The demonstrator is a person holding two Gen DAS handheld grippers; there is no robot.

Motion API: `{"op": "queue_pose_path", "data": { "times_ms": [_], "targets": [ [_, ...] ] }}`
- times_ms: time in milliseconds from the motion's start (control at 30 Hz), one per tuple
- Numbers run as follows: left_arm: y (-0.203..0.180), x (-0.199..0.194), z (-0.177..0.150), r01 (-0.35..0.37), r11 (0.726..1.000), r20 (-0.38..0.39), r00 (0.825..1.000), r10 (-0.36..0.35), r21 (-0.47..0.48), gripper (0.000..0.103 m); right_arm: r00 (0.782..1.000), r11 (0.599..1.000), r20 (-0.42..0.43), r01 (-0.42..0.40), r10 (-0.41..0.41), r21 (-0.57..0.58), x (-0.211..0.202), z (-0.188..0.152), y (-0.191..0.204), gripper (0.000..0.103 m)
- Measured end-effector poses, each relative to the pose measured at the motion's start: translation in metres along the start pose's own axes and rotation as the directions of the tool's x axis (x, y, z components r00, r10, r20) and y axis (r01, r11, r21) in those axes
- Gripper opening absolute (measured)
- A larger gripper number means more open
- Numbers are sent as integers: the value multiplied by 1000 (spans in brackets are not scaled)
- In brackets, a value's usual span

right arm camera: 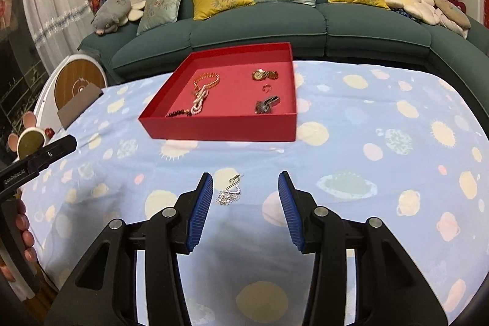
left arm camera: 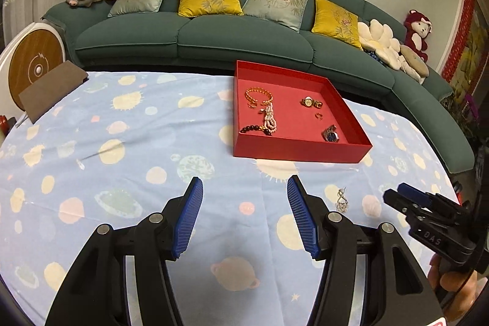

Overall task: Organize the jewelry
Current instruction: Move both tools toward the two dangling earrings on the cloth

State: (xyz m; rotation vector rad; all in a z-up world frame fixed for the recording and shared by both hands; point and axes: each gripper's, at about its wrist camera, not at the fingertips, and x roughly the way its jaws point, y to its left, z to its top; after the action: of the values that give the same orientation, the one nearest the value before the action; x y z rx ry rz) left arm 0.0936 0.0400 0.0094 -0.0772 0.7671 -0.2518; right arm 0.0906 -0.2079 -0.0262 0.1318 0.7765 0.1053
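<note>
That silver earring (right arm camera: 229,192) is looking tiny, light and slippery. Both grippers' jaws are sitting apart, empty; you're best pinching its dangly cluster.

A shallow red tray (right arm camera: 214,130) sits flat on the planet-print cloth, holding a gold chain bracelet (right arm camera: 207,80), a pearl strand (right arm camera: 198,104) and a dark bead bracelet (right arm camera: 177,113) toward its left side. Toward its right side lie a gold watch (right arm camera: 263,75), a small ring (right arm camera: 267,87) and a blue-faced steel watch (left arm camera: 330,135). Outside the tray, well in front of its near wall, a silver rhinestone earring (right arm camera: 229,192) lies flat on the cloth.
</note>
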Motion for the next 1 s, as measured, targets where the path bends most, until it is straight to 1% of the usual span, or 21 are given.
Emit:
{"op": "queue_pose_path", "data": {
  "times_ms": [133,367,700,767,900,967,1000],
  "targets": [
    [-7,1,-8,-3,999,6,1000,3,43,56,999,1000,-51,2,-4,-27,28,-10,13,43],
    [-2,13,-18,2,999,-35,999,0,51,56,993,1000,-115,6,-10,-29,60,-19,17,43],
    [4,17,-29,-1,998,-65,998,6,71,56,990,997,-139,20,-31,-81,81,-24,29,43],
    [6,17,-30,0,998,-69,998,5,66,56,990,995,-135,31,-43,-91,83,-23,31,40],
    [8,17,-32,1,998,-75,997,4,63,56,990,995,-128,49,-60,-91,84,-22,30,30],
    [8,17,-34,3,998,-77,997,2,64,56,990,994,-126,55,-66,-91,84,-21,28,21],
    [7,18,-34,3,998,-79,997,2,66,56,990,994,-125,58,-69,-91,84,-21,28,19]
  ]
}}
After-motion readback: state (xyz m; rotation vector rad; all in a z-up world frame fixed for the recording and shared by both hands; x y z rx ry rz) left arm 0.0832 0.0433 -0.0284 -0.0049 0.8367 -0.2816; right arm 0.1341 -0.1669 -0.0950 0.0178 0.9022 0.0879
